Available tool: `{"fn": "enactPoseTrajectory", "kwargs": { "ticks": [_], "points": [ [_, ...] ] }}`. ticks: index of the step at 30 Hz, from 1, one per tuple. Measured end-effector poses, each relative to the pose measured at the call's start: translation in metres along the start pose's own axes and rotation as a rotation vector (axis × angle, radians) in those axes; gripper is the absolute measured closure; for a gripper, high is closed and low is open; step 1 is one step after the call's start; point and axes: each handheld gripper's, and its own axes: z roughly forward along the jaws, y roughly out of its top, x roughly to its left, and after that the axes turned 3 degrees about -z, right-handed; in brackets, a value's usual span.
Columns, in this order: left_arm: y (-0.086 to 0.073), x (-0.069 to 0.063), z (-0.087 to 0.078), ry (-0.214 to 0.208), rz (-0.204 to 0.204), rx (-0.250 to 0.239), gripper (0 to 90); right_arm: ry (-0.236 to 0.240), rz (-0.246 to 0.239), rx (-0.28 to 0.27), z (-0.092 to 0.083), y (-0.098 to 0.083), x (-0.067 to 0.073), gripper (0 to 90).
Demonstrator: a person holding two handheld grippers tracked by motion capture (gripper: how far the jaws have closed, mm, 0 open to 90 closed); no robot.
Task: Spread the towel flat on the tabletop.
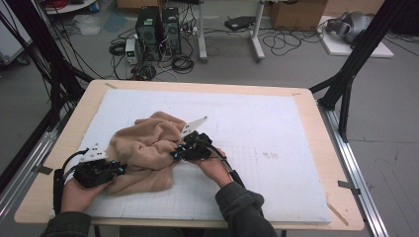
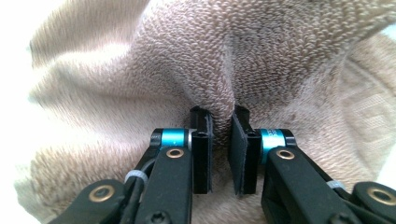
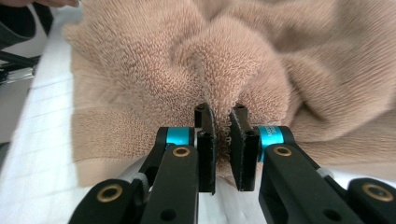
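Crumpled tan towel lain on the white gridded mat, left of centre, left gripper clamped on a pinched fold, right gripper likewise clenched on a fold, no legible writing seen.

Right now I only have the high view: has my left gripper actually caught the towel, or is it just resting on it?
Observer: Caught. In the left gripper view, the left gripper has a ridge of the tan towel pinched between its jaws.
Operator: And the right one?
Observer: The right gripper also pinches a raised fold of towel between its jaws.
Operator: Is the right one near an edge?
Observer: Yes, the right gripper view shows the towel's flat hem just beside that grip, lying on the white mat.
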Motion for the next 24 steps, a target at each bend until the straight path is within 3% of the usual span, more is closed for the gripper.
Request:
{"fn": "enactPoseTrajectory", "kwargs": {
  "ticks": [1,2,3,4,5,6,7,8,10,11,12,13,14,17,20,21,24],
  "points": [
    [0.002,-0.004,-0.002,-0.005,0.009,-0.012,80.4,0.0,0.0,0.0,0.0,0.0,0.0,83.1],
    [0.005,-0.013,-0.007,-0.029,0.02,-0.043,80.7,-0.018,-0.009,-0.009,-0.016,0.002,0.002,83.2],
    [0.005,-0.013,-0.007,-0.029,0.02,-0.043,80.6,-0.018,-0.009,-0.009,-0.016,0.002,0.002,83.2],
    [0.01,-0.023,-0.011,-0.055,0.034,-0.071,80.6,-0.032,-0.025,-0.016,-0.034,0.002,0.003,83.2],
    [0.012,-0.029,-0.013,-0.062,0.048,-0.078,80.6,-0.043,-0.028,-0.019,-0.042,0.002,0.004,83.2],
    [0.012,-0.029,-0.013,-0.062,0.048,-0.078,80.6,-0.043,-0.028,-0.019,-0.042,0.002,0.004,83.2],
    [0.016,-0.035,-0.013,-0.066,0.063,-0.079,80.6,-0.045,-0.034,-0.026,-0.051,0.001,0.005,83.2],
    [0.018,-0.04,-0.012,-0.072,0.077,-0.077,80.6,-0.077,-0.047,-0.033,-0.072,-0.002,0.008,83.2],
    [0.022,-0.048,-0.008,-0.087,0.096,-0.072,80.5,-0.093,-0.049,-0.03,-0.091,-0.006,0.011,83.2],
    [0.023,-0.05,-0.007,-0.095,0.098,-0.074,80.5,-0.093,-0.049,-0.03,-0.091,-0.006,0.011,83.2],
    [0.026,-0.06,-0.001,-0.124,0.107,-0.077,80.5,-0.118,-0.054,-0.037,-0.108,-0.011,0.015,83.2],
    [0.026,-0.06,-0.001,-0.124,0.107,-0.077,80.5,-0.118,-0.054,-0.037,-0.108,-0.011,0.015,83.2],
    [0.027,-0.066,0.002,-0.136,0.113,-0.079,80.6,-0.134,-0.046,-0.05,-0.124,-0.017,0.019,83.2],
    [0.032,-0.081,0.009,-0.168,0.135,-0.077,80.5,-0.169,-0.037,-0.069,-0.148,-0.028,0.023,83.2],
    [0.039,-0.096,0.015,-0.196,0.157,-0.08,80.6,-0.19,-0.016,-0.093,-0.169,-0.036,0.026,83.2],
    [0.044,-0.106,0.017,-0.216,0.184,-0.081,80.5,-0.197,-0.018,-0.095,-0.175,-0.039,0.026,83.2],
    [0.047,-0.116,0.018,-0.238,0.205,-0.086,80.6,-0.222,-0.013,-0.096,-0.187,-0.043,0.03,83.2]
  ]
}}
